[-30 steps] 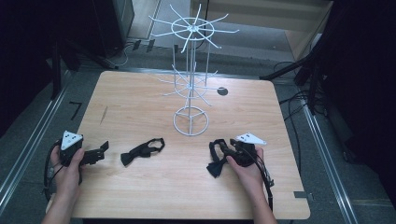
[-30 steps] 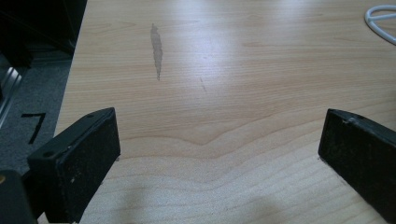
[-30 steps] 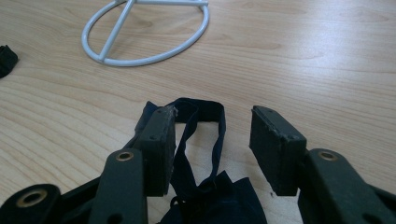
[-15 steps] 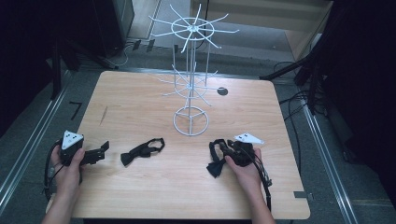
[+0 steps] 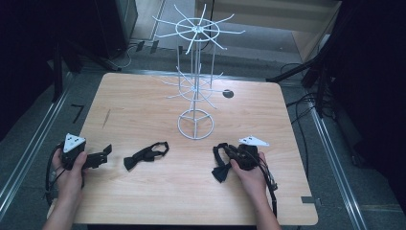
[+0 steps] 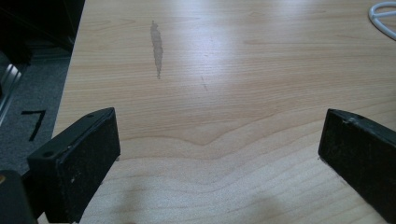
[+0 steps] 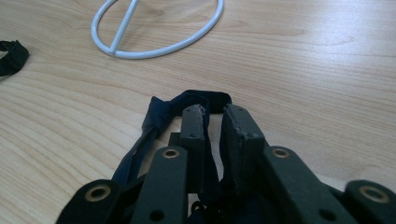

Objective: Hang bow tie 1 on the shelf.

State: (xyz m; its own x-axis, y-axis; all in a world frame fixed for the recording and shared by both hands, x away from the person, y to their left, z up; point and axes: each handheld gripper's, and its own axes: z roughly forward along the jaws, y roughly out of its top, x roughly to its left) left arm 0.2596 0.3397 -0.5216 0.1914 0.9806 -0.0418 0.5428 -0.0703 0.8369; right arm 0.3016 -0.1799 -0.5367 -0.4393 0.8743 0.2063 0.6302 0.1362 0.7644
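A dark bow tie (image 5: 220,171) lies at the table's front right, its strap (image 7: 161,112) looped around my right gripper's jaws. My right gripper (image 5: 226,152) (image 7: 214,114) rests low on the wood. Its jaws have just been closing and stand a narrow gap apart, with the strap running between them and wood still showing through the gap. A second black bow tie (image 5: 146,155) (image 7: 11,56) lies flat near the front middle. My left gripper (image 5: 103,154) (image 6: 219,140) sits at the front left, open wide over bare wood, pointing toward that bow tie.
A white wire display rack (image 5: 195,125) with spoked hook rings stands at the table's middle; its round base (image 7: 154,28) is just beyond my right gripper. A small black disc (image 5: 228,93) sits at the back right. The wooden table (image 5: 143,105) has metal rails either side.
The right gripper's jaws have drawn closer together around the bow tie's strap. Both hands and both bow ties stay where they were.
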